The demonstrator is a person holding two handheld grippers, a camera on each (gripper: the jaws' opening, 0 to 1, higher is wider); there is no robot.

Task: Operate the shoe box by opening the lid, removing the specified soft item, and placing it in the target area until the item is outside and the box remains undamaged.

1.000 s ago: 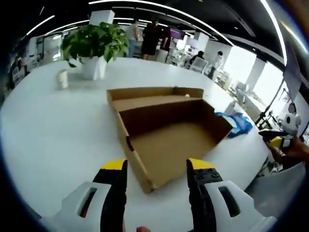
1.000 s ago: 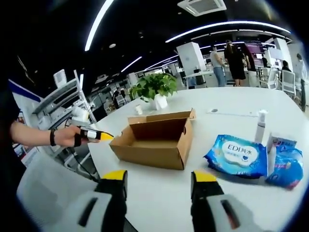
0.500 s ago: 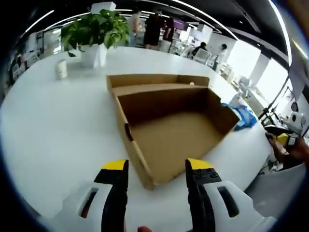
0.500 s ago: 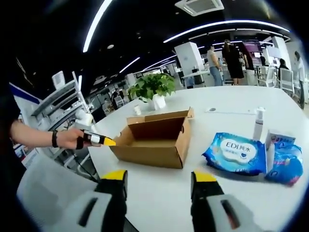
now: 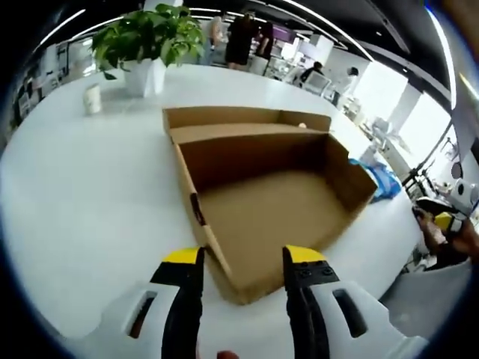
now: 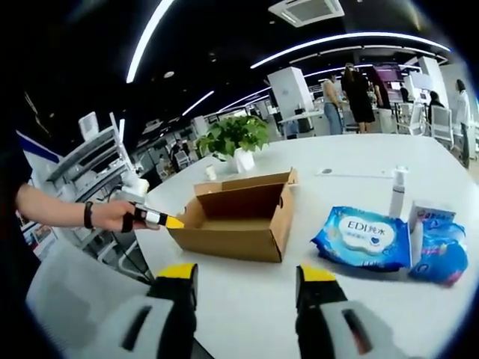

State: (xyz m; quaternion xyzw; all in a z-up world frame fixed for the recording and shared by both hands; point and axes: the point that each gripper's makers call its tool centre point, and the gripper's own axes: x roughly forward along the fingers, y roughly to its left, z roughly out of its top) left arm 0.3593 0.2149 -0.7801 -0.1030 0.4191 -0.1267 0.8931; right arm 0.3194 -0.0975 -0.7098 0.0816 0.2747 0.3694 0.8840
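Note:
A brown cardboard shoe box (image 5: 262, 209) lies open on the white table (image 5: 82, 194), its lid folded back at the far side, its inside bare. My left gripper (image 5: 239, 258) is open, its yellow-tipped jaws standing either side of the box's near corner. In the right gripper view the same box (image 6: 239, 221) sits mid-table, and the left gripper (image 6: 161, 219) is held by a hand at the box's left end. My right gripper (image 6: 247, 275) is open over bare table, short of the box. A blue soft wipes pack (image 6: 367, 238) lies right of the box.
A potted plant (image 5: 146, 48) and a small cup (image 5: 92, 99) stand at the far side. A white spray bottle (image 6: 398, 193), a small carton (image 6: 423, 224) and a blue pouch (image 6: 441, 254) sit at the right. People stand in the background.
The left gripper has moved closer to the box, whose near corner now lies between its jaws. The right gripper has hardly moved.

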